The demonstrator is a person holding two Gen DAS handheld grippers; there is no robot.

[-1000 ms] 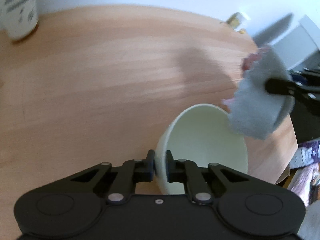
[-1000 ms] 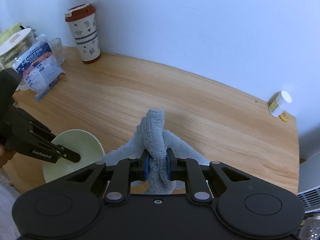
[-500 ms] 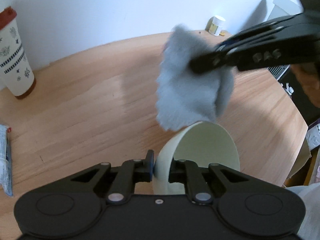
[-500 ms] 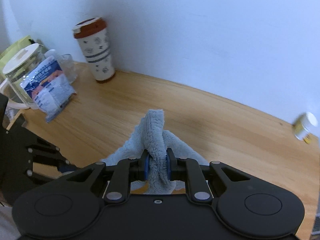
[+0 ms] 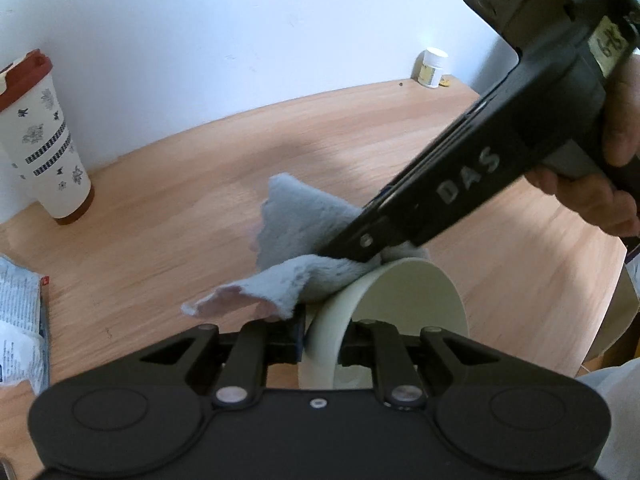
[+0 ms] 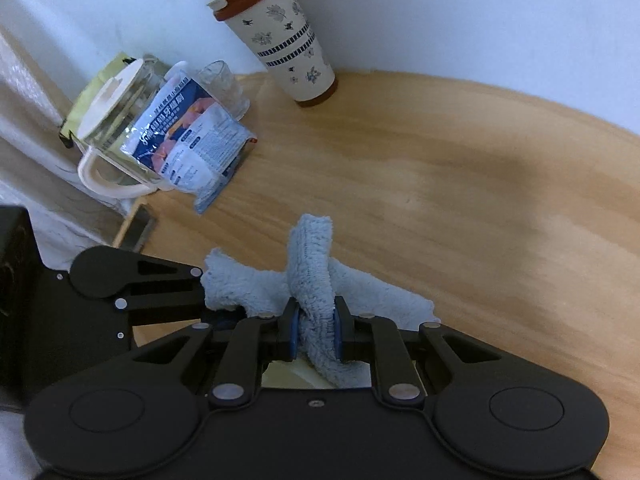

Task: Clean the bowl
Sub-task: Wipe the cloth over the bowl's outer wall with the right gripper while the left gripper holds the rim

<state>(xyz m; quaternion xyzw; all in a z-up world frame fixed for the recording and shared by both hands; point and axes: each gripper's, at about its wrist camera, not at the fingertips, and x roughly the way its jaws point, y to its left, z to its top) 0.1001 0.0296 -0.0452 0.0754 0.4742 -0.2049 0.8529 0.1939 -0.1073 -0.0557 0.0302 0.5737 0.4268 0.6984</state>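
Note:
My left gripper (image 5: 322, 346) is shut on the rim of a pale green bowl (image 5: 408, 304), held tilted above the wooden table (image 5: 180, 208). My right gripper (image 6: 316, 334) is shut on a grey-blue cloth (image 6: 312, 264). In the left wrist view the cloth (image 5: 300, 236) lies draped over the bowl's upper rim, with the right gripper (image 5: 352, 248) pressing down on it from the upper right. In the right wrist view only a sliver of the bowl (image 6: 288, 376) shows beneath the cloth, and the left gripper's body (image 6: 132, 284) is at the left.
A tall patterned cup with a brown lid (image 5: 44, 140) (image 6: 280, 36) stands by the wall. A glass jug (image 6: 108, 120), a printed packet (image 6: 188, 136) and a clear glass (image 6: 224, 88) sit at the table's left end. A small white jar (image 5: 432, 68) is at the far right.
The right gripper has brought the cloth down from above the bowl onto its rim. The left gripper still holds the bowl, now seen more edge-on.

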